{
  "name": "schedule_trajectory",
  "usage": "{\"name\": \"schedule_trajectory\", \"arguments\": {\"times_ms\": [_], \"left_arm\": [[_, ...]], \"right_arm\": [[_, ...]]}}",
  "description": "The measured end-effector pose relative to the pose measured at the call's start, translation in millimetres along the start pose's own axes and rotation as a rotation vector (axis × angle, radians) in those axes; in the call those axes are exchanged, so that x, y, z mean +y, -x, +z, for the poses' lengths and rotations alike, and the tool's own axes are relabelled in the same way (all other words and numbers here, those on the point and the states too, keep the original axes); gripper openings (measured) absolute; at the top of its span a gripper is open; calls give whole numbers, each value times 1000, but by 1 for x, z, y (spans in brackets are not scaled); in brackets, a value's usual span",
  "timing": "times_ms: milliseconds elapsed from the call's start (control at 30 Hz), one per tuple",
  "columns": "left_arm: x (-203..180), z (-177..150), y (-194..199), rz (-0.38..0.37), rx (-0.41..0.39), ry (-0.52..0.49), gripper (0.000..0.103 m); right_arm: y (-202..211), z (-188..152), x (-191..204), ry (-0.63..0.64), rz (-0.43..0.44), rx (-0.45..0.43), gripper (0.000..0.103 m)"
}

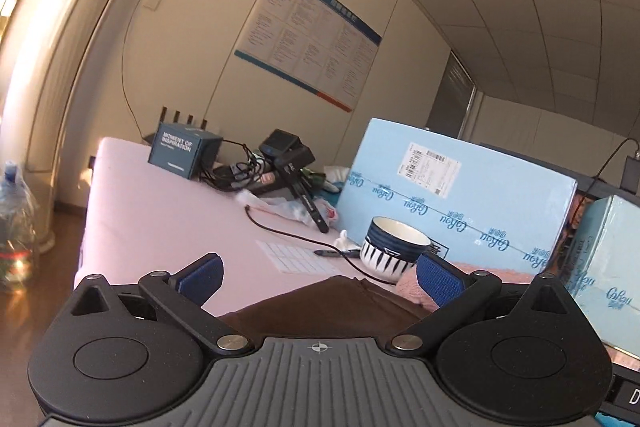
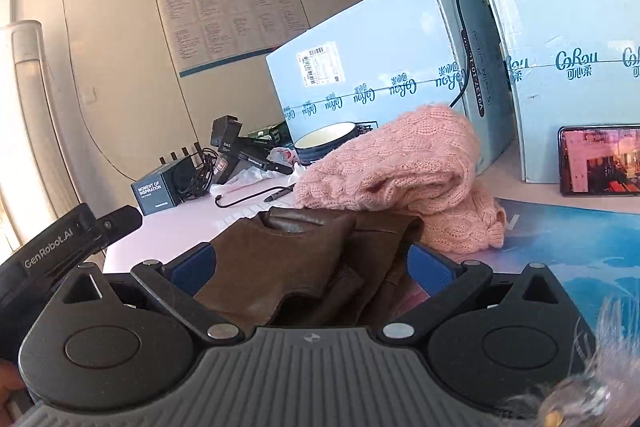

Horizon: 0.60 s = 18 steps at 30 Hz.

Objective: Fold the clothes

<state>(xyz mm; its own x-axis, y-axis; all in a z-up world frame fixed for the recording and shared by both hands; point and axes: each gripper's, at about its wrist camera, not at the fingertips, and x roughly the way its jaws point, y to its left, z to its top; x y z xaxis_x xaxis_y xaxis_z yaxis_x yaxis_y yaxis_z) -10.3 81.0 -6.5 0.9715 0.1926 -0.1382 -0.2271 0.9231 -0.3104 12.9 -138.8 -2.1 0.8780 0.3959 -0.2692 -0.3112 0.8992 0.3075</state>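
My right gripper point(image 2: 312, 269) sits low in the frame, its blue-padded jaws spread wide with a rumpled brown garment point(image 2: 304, 259) lying between them. Just behind it, at centre, a pink knitted sweater point(image 2: 404, 171) is heaped, touching the brown cloth. Two pale blue cartons point(image 2: 380, 67) stand behind, a lit phone point(image 2: 600, 161) leans at right, and the other gripper point(image 2: 60, 243) enters from the left edge.
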Motion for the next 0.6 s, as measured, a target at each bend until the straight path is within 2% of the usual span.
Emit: {"name": "schedule_trajectory", "arguments": {"times_ms": [100, 167, 300, 400, 600], "left_arm": [[-15, -4, -5, 21, 57, -84, 103], [-21, -7, -5, 58, 67, -103, 103], [-25, -12, 0, 153, 44, -112, 103], [-25, -12, 9, 171, 27, -97, 103], [-38, -18, 24, 214, -41, -156, 103]], "right_arm": [[-5, 2, -9, 64, 18, 27, 103], [-6, 3, -13, 101, 27, 48, 103], [-9, 1, -18, 146, 0, 60, 103], [-9, -1, -20, 173, -19, 58, 103], [-8, -5, -22, 219, -49, 44, 103]]}}
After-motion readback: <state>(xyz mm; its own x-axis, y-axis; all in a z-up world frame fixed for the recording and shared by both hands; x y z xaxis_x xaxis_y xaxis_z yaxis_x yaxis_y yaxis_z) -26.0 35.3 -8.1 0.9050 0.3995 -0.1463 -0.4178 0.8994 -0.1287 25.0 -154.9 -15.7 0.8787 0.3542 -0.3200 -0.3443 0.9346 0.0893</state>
